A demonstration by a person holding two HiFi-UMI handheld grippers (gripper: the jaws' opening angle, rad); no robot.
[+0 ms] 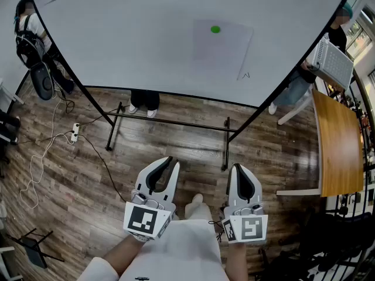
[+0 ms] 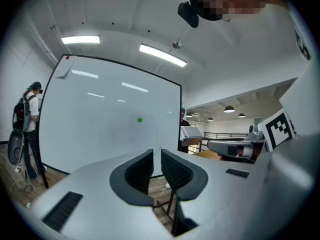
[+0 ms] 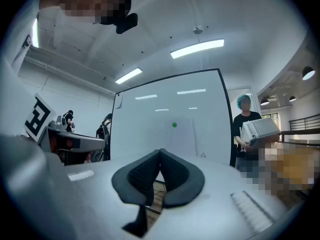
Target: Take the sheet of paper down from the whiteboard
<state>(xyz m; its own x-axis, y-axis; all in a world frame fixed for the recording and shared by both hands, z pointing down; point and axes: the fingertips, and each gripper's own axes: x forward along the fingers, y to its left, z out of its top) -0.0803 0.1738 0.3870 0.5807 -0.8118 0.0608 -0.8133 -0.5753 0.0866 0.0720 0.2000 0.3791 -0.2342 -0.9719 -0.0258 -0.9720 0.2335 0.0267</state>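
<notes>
A white sheet of paper (image 1: 221,50) hangs on the whiteboard (image 1: 135,34), pinned by a green round magnet (image 1: 215,29) near its top edge. Both grippers are held low and level, well short of the board. My left gripper (image 1: 171,164) is open by a narrow gap with nothing in it. My right gripper (image 1: 239,167) is shut on nothing. In the left gripper view the sheet (image 2: 143,135) and the magnet (image 2: 139,119) show just above my left gripper (image 2: 156,153). In the right gripper view the sheet (image 3: 183,138) and the magnet (image 3: 174,125) stand beyond my right gripper (image 3: 160,152).
The whiteboard's black stand (image 1: 170,122) rests on the wood floor, with someone's feet (image 1: 142,110) behind it. Cables and a power strip (image 1: 74,132) lie at the left. A wooden table (image 1: 337,145) is at the right, by a person carrying a white box (image 1: 333,60). Another person (image 1: 29,31) stands far left.
</notes>
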